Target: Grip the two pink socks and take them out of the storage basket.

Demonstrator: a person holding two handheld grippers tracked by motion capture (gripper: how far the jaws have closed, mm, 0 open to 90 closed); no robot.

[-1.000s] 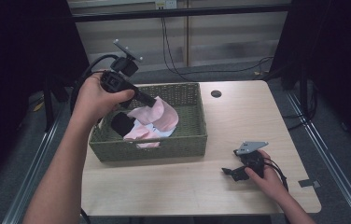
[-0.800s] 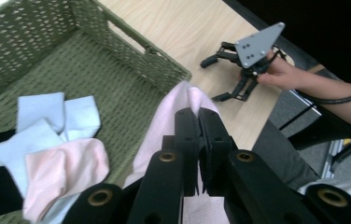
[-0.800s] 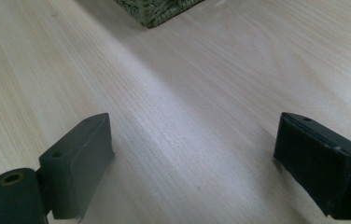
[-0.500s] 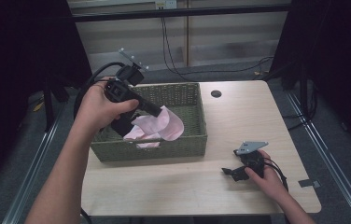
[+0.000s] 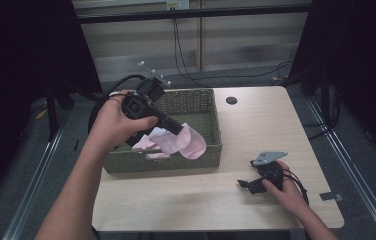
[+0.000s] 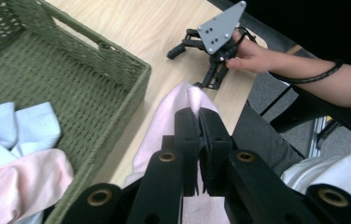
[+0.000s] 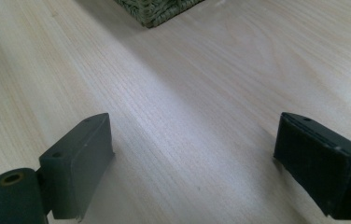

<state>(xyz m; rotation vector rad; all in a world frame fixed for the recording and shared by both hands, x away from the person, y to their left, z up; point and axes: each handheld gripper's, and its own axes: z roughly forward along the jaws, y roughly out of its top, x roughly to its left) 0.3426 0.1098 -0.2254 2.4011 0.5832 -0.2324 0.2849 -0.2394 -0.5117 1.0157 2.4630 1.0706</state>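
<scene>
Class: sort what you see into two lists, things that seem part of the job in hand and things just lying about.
In the job:
left gripper, shut on pink sock
green basket
socks left inside

Lying about:
right gripper, open on the table
black disc
floor cables

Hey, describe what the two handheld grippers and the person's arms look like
Both grippers are black, with paired flat jaws. The right gripper carries a grey three-cornered plate with small holes and trails a black cable. The left gripper shows brass-coloured pivot rivets. Both forearms are bare, no sleeves.
</scene>
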